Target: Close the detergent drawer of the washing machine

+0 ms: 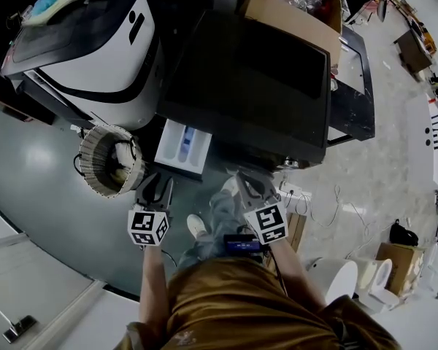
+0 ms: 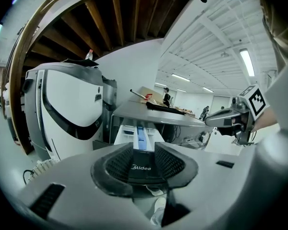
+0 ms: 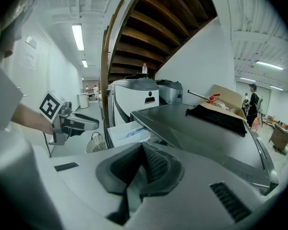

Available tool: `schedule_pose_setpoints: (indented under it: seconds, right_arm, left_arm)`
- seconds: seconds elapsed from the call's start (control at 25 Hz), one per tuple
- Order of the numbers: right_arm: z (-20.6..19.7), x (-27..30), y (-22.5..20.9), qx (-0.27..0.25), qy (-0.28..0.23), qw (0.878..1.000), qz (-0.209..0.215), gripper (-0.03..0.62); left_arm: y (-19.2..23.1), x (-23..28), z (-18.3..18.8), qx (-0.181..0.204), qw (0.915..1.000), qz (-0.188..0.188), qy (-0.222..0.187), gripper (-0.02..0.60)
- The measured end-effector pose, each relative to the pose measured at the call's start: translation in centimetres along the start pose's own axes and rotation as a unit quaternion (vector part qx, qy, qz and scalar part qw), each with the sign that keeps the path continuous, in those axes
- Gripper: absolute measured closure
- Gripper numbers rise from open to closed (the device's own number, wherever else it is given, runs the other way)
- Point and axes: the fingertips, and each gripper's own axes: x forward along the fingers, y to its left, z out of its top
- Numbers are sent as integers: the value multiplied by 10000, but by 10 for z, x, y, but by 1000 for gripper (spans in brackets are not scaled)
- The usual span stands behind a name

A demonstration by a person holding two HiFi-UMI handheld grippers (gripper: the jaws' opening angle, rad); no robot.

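Head view puts the washing machine (image 1: 248, 79) across the upper middle of the frame. Its detergent drawer (image 1: 182, 146) stands pulled out at the lower-left front, with its long axis running down the frame toward the person. The left gripper (image 1: 158, 183) is the nearer one, just below the drawer's front and nearly in line with it. Its jaws are spread and empty, and in its own view the drawer (image 2: 143, 133) sits between and beyond them. The right gripper (image 1: 246, 179) is farther right, jaws pressed together on nothing. A straight push up the frame by the left seems called for.
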Motion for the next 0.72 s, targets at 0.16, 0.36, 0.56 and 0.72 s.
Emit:
schedule_pose_setpoints:
  seconds: [0.16,0.36,0.56,0.72]
  right_arm:
    - [-4,5,3,13,65,9999,83,582]
    - [-11,10,4,15,148,9998,165,582]
    - [-14,11,3,41,194,9995,235,582]
    - [-18,13,2,53,241,9993,273,582]
  left_arm:
    - [0,4,-7,44,9999,-9,105,440]
    - [-1,8,-17,128,9997,-4,228,434]
    - [-4,10,-23,136,9994,14,309,434]
    - [-4,12,-26,130,9994,42,332,434]
